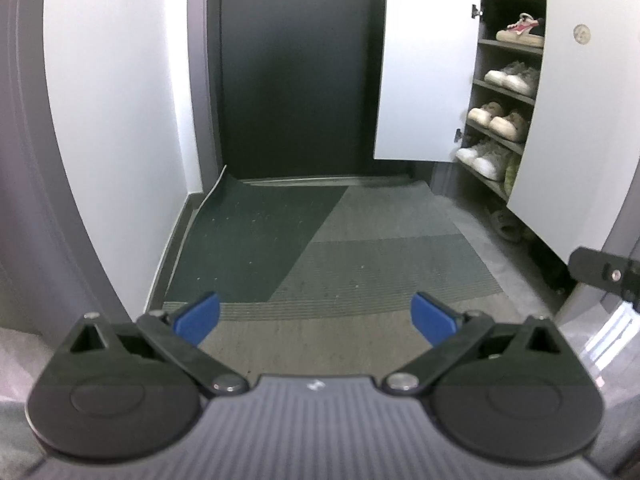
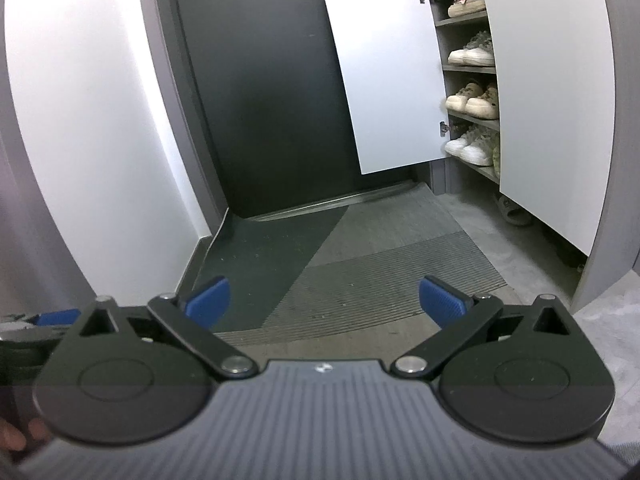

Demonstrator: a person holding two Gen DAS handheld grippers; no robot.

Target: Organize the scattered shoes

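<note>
Blue pads tip both grippers, nearest of all. The left gripper [image 1: 316,316] hangs released over the floor with its jaws spread wide and nothing between them; the right gripper [image 2: 326,300] is likewise wide apart and empty. Past them lies a grey ribbed doormat [image 2: 360,248], a darker wedge of it running toward the far left corner, with a dark entrance door [image 1: 296,80] standing at the far end. To the right a shoe cabinet [image 2: 460,68] has both white doors swung open. On its shelves sit the shoes, in pairs, side by side: a pink-and-cream pair [image 1: 520,32] on top, then greyish sneakers [image 1: 512,78], then beige shoes [image 2: 474,100], then white sneakers [image 2: 470,146] lowest. Their long axes run into the shelves, pale toes pointing out toward the far left. Under the cabinet, on the floor, a dark slipper [image 2: 512,210] lies pointing out to the left.
</note>
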